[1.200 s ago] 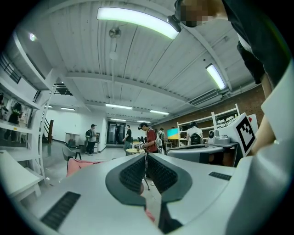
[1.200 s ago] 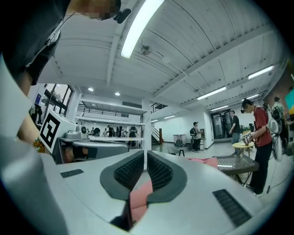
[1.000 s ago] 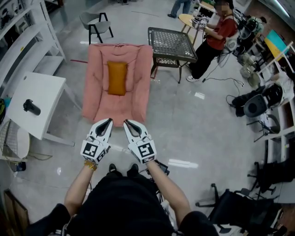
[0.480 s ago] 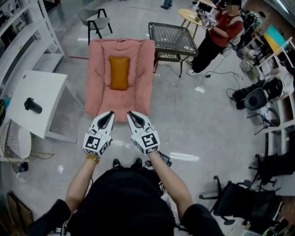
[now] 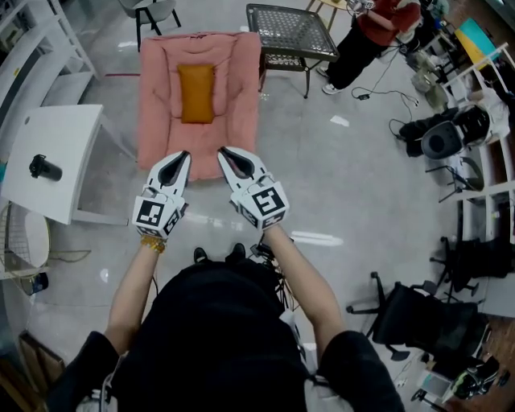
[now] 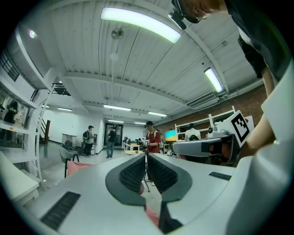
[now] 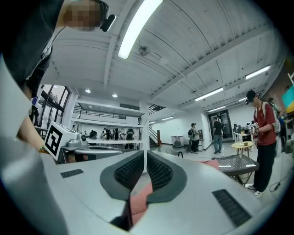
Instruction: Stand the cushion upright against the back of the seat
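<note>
An orange cushion (image 5: 195, 92) lies flat on the far half of a pink padded seat (image 5: 157, 121) on the floor. In the head view both grippers are held side by side just short of the seat's near edge. The left gripper (image 5: 183, 154) is shut with nothing in it, and so is the right gripper (image 5: 224, 150). In the left gripper view the closed left gripper (image 6: 146, 158) points level, with the pink seat (image 6: 76, 168) low at the left. The right gripper (image 7: 145, 158) shows pink seat (image 7: 138, 198) through the slit below its pads. The cushion is hidden in both gripper views.
A white table (image 5: 68, 137) with a black object (image 5: 44, 167) stands left of the seat, with white shelving behind it. A dark mesh table (image 5: 290, 28) stands at the seat's far right, a person in red (image 5: 378, 24) beyond it. Black office chairs (image 5: 422, 322) stand at the right.
Both shut grippers have moved forward toward the seat, whose near edge is now right at their tips. The head view has tilted, so the seat sits higher in the picture.
</note>
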Available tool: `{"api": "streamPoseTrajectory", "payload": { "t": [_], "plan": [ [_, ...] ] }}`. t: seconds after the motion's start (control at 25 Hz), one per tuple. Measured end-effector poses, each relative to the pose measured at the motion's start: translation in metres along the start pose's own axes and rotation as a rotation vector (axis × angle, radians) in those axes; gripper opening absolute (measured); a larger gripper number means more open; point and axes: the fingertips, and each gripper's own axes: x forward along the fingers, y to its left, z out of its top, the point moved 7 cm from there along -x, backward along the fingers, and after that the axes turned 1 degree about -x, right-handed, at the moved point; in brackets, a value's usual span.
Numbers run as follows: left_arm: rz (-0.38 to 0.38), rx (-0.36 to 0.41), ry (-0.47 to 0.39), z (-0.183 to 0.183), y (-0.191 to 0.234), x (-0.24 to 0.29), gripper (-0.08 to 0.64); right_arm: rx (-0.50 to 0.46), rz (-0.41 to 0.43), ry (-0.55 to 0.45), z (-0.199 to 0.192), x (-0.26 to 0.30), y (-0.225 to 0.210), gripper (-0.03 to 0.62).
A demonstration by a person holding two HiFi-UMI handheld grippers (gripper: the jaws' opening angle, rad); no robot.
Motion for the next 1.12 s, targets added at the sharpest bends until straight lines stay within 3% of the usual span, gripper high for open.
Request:
{"api": "streamPoseTrajectory", "payload": {
  "t": [0.44,1.12],
  "plan": [
    [-0.017,-0.007,-0.006,0.001,-0.01,0.0,0.026,0.001,-0.024,-0.037,0.013,-0.018,-0.017,0.029],
    [-0.025,0.0,-0.001,0.001,-0.014,0.003,0.026,-0.048,-0.069,0.021,0.002,-0.023,-0.009,0.015]
  ]
}}
